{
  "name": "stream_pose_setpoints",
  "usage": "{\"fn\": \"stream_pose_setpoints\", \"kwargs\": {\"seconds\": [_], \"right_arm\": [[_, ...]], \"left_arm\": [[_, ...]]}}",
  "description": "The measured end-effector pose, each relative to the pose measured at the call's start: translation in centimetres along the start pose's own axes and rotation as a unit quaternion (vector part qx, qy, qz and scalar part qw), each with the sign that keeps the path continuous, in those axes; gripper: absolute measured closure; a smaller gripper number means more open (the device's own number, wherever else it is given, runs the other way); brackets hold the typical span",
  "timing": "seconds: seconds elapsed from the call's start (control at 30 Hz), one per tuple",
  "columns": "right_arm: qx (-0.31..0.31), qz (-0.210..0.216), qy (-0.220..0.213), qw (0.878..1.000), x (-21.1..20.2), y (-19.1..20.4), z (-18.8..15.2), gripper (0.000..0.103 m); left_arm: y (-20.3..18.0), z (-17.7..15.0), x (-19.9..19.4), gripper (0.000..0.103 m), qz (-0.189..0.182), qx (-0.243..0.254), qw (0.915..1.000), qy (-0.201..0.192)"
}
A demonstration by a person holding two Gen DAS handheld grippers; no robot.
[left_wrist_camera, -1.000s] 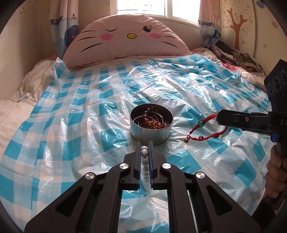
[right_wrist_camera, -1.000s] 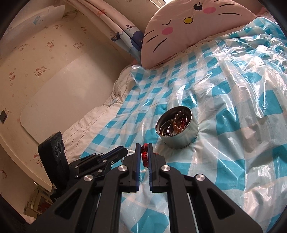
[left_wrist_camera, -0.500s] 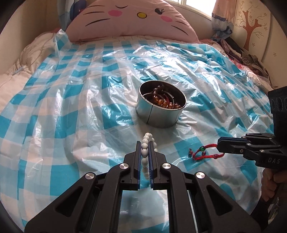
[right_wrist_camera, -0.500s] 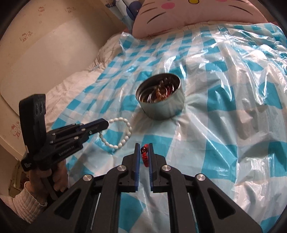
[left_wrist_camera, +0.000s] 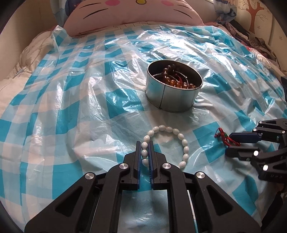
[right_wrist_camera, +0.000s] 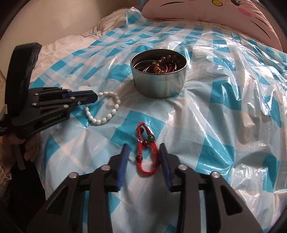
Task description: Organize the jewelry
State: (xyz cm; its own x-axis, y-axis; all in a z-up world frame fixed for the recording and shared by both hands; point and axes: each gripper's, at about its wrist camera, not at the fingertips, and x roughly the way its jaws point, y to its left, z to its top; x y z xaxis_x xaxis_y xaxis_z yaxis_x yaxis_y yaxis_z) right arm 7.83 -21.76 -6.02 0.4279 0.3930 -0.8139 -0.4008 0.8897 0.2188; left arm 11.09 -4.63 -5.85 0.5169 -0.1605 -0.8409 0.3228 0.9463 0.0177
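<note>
A round metal tin (left_wrist_camera: 172,100) (right_wrist_camera: 157,86) with amber beads and bangles inside stands on the blue-checked plastic sheet (left_wrist_camera: 71,111). My left gripper (left_wrist_camera: 144,143) (right_wrist_camera: 95,97) is shut on a white bead bracelet (left_wrist_camera: 184,143) (right_wrist_camera: 114,107), whose loop rests on the sheet in front of the tin. The jaws of my right gripper (right_wrist_camera: 143,146) (left_wrist_camera: 230,144) stand apart and are closing. A red cord bracelet (right_wrist_camera: 152,147) (left_wrist_camera: 224,137) with a green bead lies flat on the sheet between them, not pinched.
A pink cat-face pillow (left_wrist_camera: 132,16) (right_wrist_camera: 224,12) lies at the head of the bed. Crumpled clothes (left_wrist_camera: 251,34) are piled at the far right. A person's hand (right_wrist_camera: 26,148) holds the left gripper. The sheet is wrinkled around the tin.
Both grippers have come down toward the sheet. The white bracelet now lies looped on it. The right jaws have spread, and the red bracelet has dropped out flat between them.
</note>
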Motion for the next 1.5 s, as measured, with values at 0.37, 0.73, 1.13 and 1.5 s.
{"fn": "stream_pose_setpoints", "kwargs": {"seconds": [0.37, 0.73, 1.13, 1.5], "right_arm": [[0.104, 0.095, -0.102, 0.985, -5.1, -0.6, 0.1, 0.09], [0.131, 0.093, -0.182, 0.97, -7.5, -1.2, 3.4, 0.09], [0.132, 0.073, -0.21, 0.966, -6.3, -2.8, 7.0, 0.09], [0.126, 0.065, -0.224, 0.964, -5.3, -3.0, 9.1, 0.09]], "left_arm": [[-0.4, 0.3, -5.3, 0.096, -0.099, -0.025, 0.9926, -0.065], [-1.6, 4.4, -7.9, 0.096, -0.114, -0.02, 0.9856, -0.123], [-3.3, 7.6, -7.0, 0.096, -0.072, -0.003, 0.9845, -0.16], [-3.3, 9.1, -6.6, 0.096, -0.066, -0.011, 0.9809, -0.183]]}}
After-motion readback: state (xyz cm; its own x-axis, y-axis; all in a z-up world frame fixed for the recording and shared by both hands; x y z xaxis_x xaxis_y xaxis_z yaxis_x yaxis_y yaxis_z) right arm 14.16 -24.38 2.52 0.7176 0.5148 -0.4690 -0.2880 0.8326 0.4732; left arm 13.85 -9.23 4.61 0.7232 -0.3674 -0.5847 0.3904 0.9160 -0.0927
